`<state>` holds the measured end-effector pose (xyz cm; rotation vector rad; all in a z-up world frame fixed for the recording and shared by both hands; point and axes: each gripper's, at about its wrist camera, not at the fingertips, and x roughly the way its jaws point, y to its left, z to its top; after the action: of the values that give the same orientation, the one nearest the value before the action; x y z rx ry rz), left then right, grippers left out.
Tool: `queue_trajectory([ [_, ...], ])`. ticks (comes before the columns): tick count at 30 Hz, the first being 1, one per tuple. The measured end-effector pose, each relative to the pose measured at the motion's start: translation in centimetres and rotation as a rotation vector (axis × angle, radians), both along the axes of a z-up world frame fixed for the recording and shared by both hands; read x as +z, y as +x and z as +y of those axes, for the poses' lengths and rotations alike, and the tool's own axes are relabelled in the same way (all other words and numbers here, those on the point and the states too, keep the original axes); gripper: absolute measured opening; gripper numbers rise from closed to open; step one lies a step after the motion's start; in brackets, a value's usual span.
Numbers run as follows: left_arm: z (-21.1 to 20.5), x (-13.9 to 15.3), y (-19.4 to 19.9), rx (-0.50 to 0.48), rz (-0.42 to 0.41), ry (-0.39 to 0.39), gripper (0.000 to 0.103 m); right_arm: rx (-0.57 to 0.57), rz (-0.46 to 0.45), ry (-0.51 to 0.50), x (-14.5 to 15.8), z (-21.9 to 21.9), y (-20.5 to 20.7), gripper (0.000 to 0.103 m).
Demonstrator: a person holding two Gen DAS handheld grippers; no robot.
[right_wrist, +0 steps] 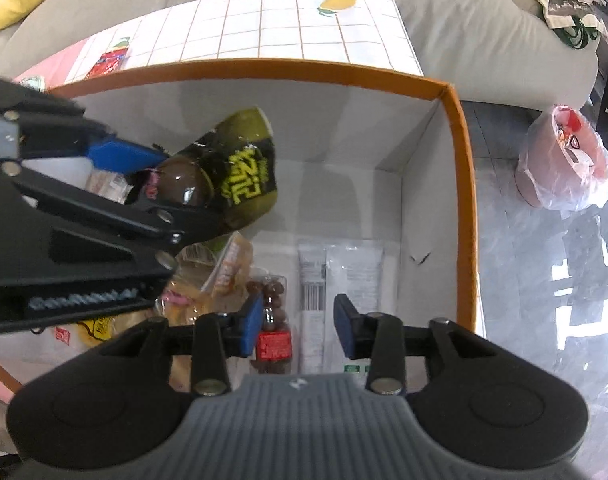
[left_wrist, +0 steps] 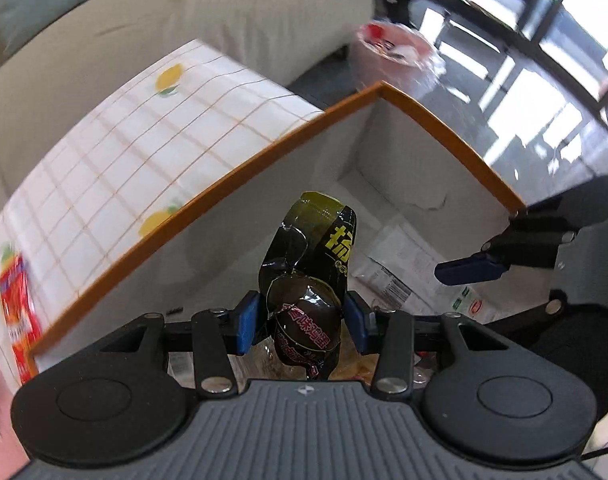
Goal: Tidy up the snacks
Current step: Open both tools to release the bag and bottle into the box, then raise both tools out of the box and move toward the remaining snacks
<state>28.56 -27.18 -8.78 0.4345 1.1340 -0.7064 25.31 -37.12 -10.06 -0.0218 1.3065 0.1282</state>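
Observation:
My left gripper is shut on a black and olive snack packet and holds it over the open white box with an orange rim. The packet also shows in the right wrist view, inside the box's opening, with the left gripper around it. My right gripper is open and empty, hovering over the box above a white packet and a pack of chocolate balls. Yellow snack bags lie on the box floor.
The box stands on a table with a lemon-print grid cloth. A red snack packet lies on the cloth at left. A sofa stands behind. A bin with a pink bag stands on the floor at right.

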Motion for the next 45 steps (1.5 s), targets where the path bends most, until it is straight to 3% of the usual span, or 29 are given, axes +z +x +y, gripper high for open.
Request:
queue_trajectory([
  [5,-0.8,-0.8,-0.1,-0.054,-0.009,0.051,0.055,-0.02,0.016,0.031,-0.3,-0.8,-0.3,0.042],
  [12,-0.6,-0.5,-0.2,-0.049,-0.018,0.027,0.061,-0.035,0.027,0.028,-0.9,-0.5,0.1,0.046],
  [21,1.5,2.4,-1.4,-0.017,-0.072,-0.01,0.064,-0.038,0.013,0.02,-0.3,0.2,-0.1,0.053],
  [23,2.5,3.3,-2.0,0.001,-0.098,-0.013,0.064,-0.041,0.005,0.016,0.1,0.4,-0.4,0.063],
  [27,4.7,5.3,-3.1,0.047,-0.141,-0.04,0.064,-0.042,-0.019,-0.003,1.2,1.1,-0.9,0.064],
  [38,11.1,10.4,-8.4,0.122,-0.307,-0.139,0.063,-0.091,-0.172,0.002,6.5,3.6,-4.1,0.084],
  [45,16.0,11.2,-11.9,0.237,-0.353,-0.147,0.063,-0.151,-0.29,0.088,9.2,6.6,-7.6,0.084],
])
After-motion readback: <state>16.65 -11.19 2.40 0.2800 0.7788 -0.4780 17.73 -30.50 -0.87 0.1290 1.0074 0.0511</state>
